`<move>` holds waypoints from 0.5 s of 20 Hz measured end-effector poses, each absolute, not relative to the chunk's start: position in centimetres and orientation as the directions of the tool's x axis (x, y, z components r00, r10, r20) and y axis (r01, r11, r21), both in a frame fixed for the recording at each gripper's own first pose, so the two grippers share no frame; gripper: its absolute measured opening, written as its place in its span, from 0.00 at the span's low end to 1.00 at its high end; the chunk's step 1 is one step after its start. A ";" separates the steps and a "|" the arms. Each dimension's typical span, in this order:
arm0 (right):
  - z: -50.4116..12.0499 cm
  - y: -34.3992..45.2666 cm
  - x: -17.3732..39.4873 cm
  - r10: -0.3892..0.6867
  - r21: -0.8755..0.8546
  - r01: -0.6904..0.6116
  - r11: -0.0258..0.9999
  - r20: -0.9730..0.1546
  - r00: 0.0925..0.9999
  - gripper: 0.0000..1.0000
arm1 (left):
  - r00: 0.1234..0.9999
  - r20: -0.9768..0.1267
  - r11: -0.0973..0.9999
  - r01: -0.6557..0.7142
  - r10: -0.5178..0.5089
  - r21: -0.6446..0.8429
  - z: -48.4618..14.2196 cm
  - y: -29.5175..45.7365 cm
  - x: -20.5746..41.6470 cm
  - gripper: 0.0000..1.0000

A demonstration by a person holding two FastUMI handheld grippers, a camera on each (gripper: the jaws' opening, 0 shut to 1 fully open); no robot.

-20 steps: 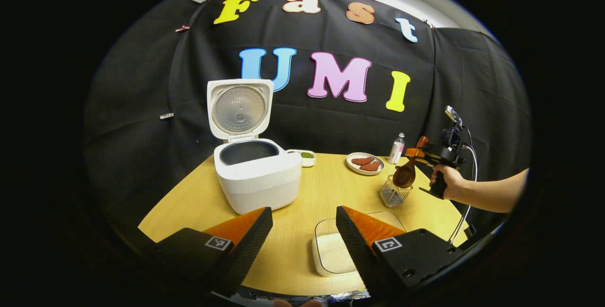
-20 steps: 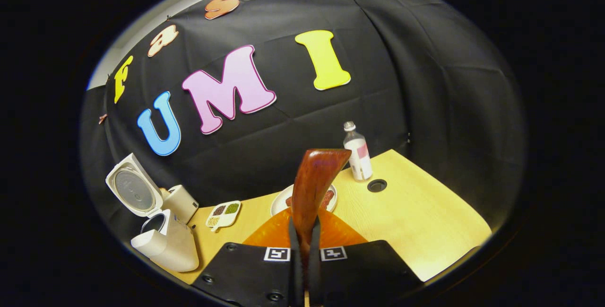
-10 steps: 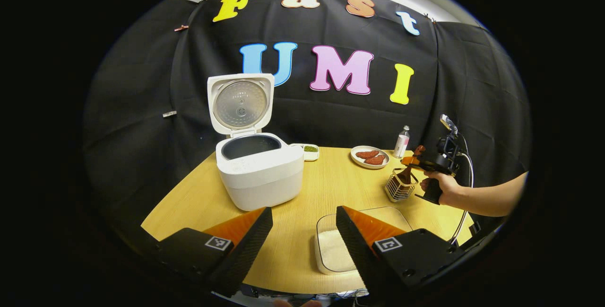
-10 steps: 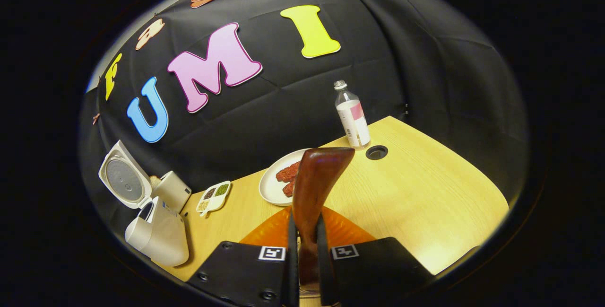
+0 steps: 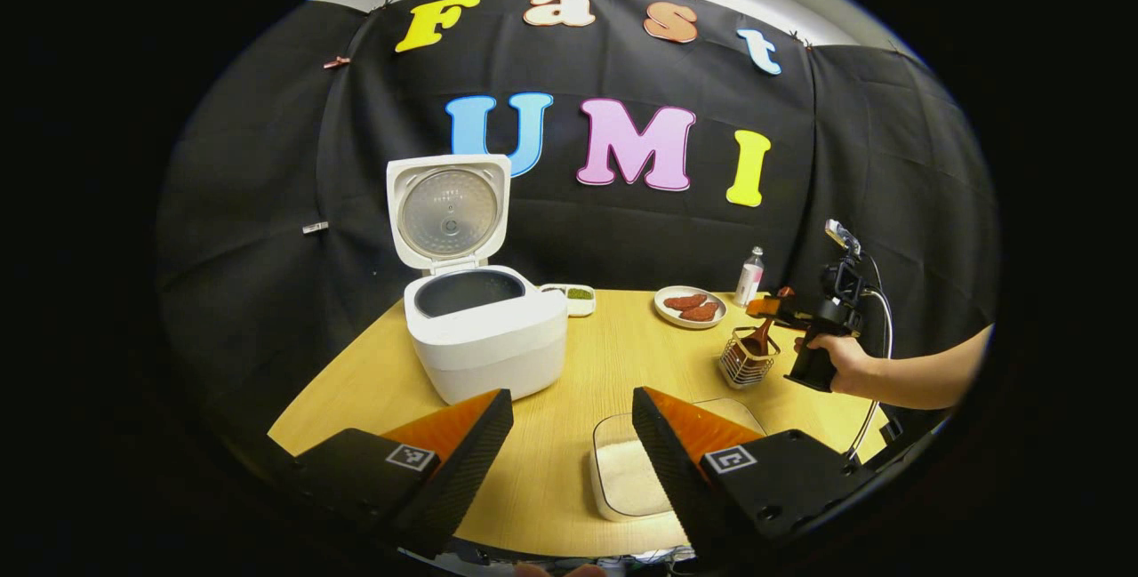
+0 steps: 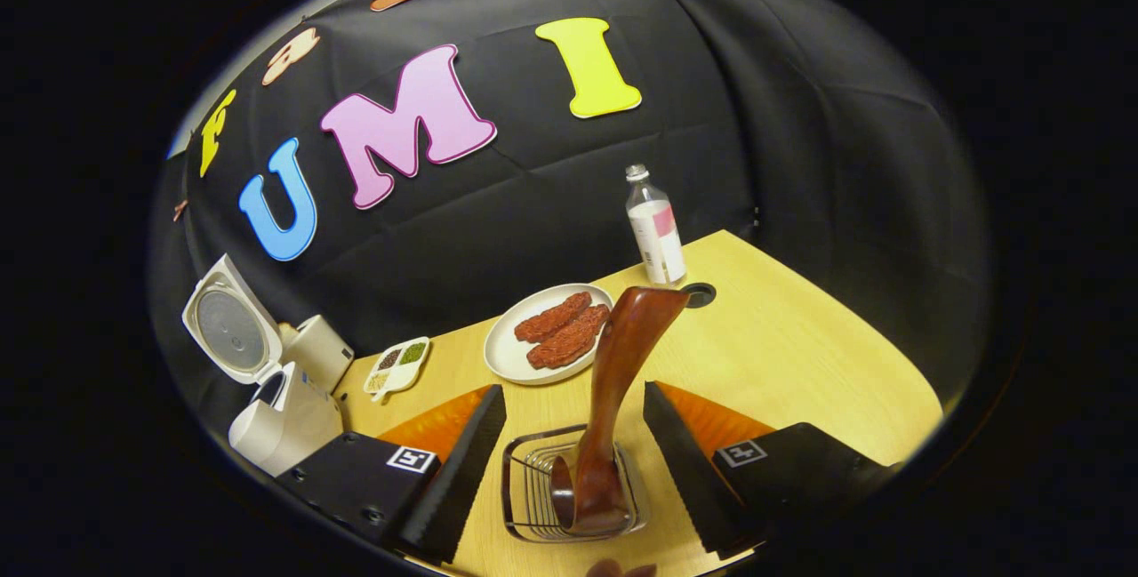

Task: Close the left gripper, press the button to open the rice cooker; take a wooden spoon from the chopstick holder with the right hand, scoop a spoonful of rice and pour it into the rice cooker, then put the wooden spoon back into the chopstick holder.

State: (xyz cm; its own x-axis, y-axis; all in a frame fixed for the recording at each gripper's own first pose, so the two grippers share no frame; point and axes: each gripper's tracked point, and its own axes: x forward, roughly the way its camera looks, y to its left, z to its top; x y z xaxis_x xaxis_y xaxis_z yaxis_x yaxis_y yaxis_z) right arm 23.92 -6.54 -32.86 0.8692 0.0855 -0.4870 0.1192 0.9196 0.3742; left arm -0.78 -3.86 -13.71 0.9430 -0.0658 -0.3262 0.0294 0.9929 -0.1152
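The white rice cooker [image 5: 480, 328] stands on the table with its lid up; it also appears at far left as the rice cooker [image 6: 284, 417]. The wooden spoon [image 6: 613, 390] stands bowl-down in the wire chopstick holder [image 6: 533, 497], leaning free between the fingers of my right gripper [image 6: 573, 461], which is open and touches nothing. From the left gripper view the chopstick holder [image 5: 745, 358] sits at the table's right, with the right gripper [image 5: 773, 308] held by a hand just above it. My left gripper [image 5: 569, 435] hovers open over the table's near edge, above the glass dish of rice [image 5: 627, 475].
A plate of reddish patties [image 6: 547, 341] lies behind the holder, a clear bottle [image 6: 653, 226] stands near a cable hole [image 6: 700, 295]. A small divided tray of grains [image 6: 396, 365] sits beside the cooker. The wooden table [image 5: 613, 355] ends close on the right.
My right gripper has let go of the spoon and opened wide; the spoon now rests in the chopstick holder. The left gripper has hardly moved.
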 end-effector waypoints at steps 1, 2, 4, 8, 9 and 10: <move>-32.1 -6.6 23.6 0.079 0.373 0.126 0.919 -0.487 0.870 0.98 | 0.945 -0.319 0.993 0.030 -0.066 -0.118 -13.5 -3.7 -0.7 0.94; -31.1 -7.0 23.1 0.068 0.372 0.132 0.919 -0.478 0.876 0.99 | 0.949 -0.309 0.992 0.029 -0.065 -0.120 -13.0 -3.5 -0.5 0.94; -28.5 -7.5 21.8 0.050 0.366 0.132 0.921 -0.447 0.893 0.98 | 0.955 -0.290 0.993 0.033 -0.065 -0.112 -12.0 -3.1 0.3 0.94; -23.7 -6.8 18.2 0.049 0.344 0.107 0.933 -0.417 0.908 0.98 | 0.976 -0.215 0.995 0.009 -0.030 -0.096 -8.4 -0.7 2.9 0.94; -22.7 -6.2 17.1 0.056 0.346 0.099 0.933 -0.410 0.910 0.98 | 0.982 -0.187 0.995 -0.006 -0.012 -0.097 -7.1 0.3 3.8 0.94; -21.2 -5.5 16.2 0.071 0.351 0.081 0.933 -0.399 0.914 0.98 | 0.988 -0.155 0.995 -0.018 0.002 -0.099 -5.7 1.3 4.9 0.94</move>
State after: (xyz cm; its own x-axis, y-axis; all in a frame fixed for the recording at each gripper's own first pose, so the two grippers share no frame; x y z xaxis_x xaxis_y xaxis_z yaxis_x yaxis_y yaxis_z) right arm 16.19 -5.48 -21.25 0.9140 0.0707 -0.3994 0.0813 0.9328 0.3511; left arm 4.85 1.30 -5.71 0.9879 0.0019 -0.1552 -0.0175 0.9949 -0.0990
